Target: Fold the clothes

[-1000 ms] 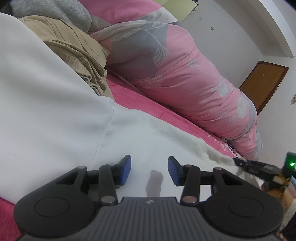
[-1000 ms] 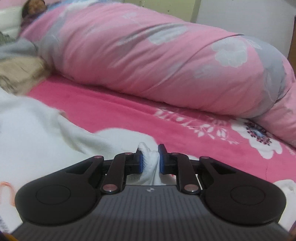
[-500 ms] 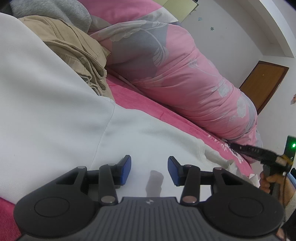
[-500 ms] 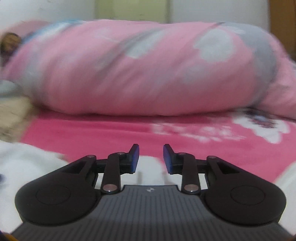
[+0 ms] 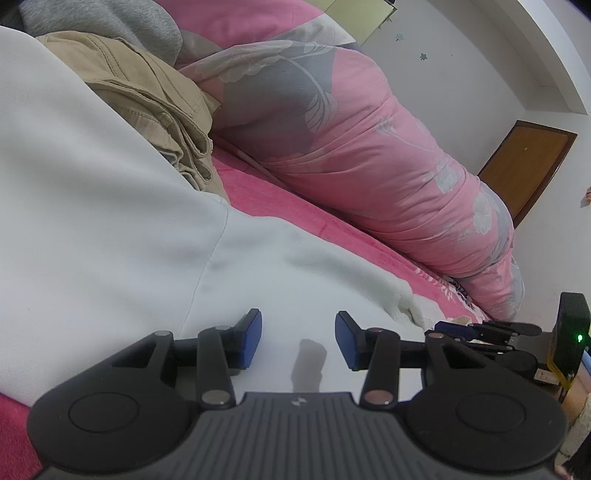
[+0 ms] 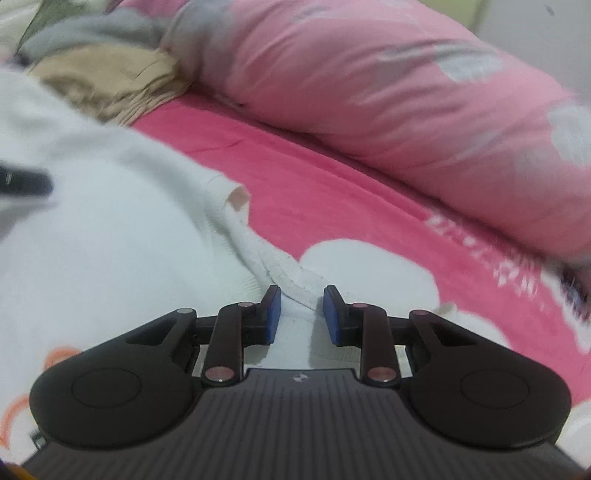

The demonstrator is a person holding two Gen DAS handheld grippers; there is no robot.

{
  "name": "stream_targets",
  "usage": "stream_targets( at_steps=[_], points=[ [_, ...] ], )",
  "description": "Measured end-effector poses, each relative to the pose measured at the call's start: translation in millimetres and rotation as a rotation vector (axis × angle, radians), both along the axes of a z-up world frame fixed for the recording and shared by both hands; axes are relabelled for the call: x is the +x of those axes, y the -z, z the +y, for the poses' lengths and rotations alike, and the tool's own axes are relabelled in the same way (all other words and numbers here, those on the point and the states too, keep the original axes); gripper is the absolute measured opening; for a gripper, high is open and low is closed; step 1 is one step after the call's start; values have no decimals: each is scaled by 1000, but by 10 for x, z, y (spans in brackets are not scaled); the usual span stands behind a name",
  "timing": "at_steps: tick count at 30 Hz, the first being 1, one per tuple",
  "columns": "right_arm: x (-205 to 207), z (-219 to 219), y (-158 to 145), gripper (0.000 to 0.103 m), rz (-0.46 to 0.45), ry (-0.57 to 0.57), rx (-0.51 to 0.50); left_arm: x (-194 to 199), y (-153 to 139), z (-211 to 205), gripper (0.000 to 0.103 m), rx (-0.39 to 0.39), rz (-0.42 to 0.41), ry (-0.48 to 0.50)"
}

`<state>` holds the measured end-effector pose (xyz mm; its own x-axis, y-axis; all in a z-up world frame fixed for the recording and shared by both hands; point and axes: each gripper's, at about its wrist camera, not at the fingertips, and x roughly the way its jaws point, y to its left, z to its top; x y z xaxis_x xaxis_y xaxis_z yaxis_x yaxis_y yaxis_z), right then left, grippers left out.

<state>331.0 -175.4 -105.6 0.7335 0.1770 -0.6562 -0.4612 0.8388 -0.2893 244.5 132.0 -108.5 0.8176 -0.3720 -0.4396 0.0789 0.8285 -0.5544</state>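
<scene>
Released a moment ago, the white garment (image 6: 110,229) lies spread on the pink bedsheet (image 6: 332,192), its ribbed cuff (image 6: 291,280) between the right gripper's (image 6: 301,314) parted fingers. Left gripper (image 5: 298,338) hovers open above the cloth. Beige trousers (image 5: 155,103) and a rolled pink quilt (image 5: 369,155) lie beyond.

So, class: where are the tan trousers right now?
In both wrist views the tan trousers lie upper left, folded, behind the white garment, beside the pink duvet and below a grey garment.
</scene>
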Motion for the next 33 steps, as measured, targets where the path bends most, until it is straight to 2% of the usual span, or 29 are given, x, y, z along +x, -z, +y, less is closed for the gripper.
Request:
stream_targets(
  at_steps=[3,6,8,10,12,13,14,16,17,19,21,23,25,28,30,32,33],
  points=[
    [72,74,-44,27,5,-68,-63,-4,2,-3,46,0,0,0],
    [228,81,-101,34,62,-137,-92,-7,3,-6,46,1,-1,2],
    [380,44,-133,42,142,-164,-79,-9,3,-8,47,2,-1,3],
    [587,-66,-167,45,264,-151,-13,-7,3,-8,47,3,-2,3],
    [756,-159,-176,45,372,-122,62,-1,0,-6,47,3,-2,4],
    [763,-147,-179,41,382,-126,58,1,0,-5,47,3,-2,5],
    [727,-111,-183,26,378,-148,43,3,0,-4,47,2,-2,5],
    [574,-21,-189,7,341,-205,7,3,0,-4,48,1,-2,5],
    [505,24,-189,5,304,-205,-14,4,0,-2,47,0,-2,5],
    [309,101,-198,3,155,-185,-80,0,1,-5,47,-2,-2,5],
    [197,127,-223,3,-3,-97,-103,-1,1,-10,48,-1,-2,5],
    [79,175,-186,3,-117,-56,-134,0,0,-14,47,-1,-2,5],
    [13,251,-37,2,-182,-52,-178,-3,-5,-15,47,0,-2,5],
    [119,351,272,3,-194,-23,-264,-5,-6,-14,47,0,-3,6],
    [232,349,418,4,-225,31,-288,-6,-5,-13,47,-1,-3,6],
    [363,247,361,5,-210,112,-207,-6,-5,-13,48,-1,-3,6],
    [429,149,295,5,-195,166,-133,-6,-4,-14,47,-1,-3,6]
  ],
)
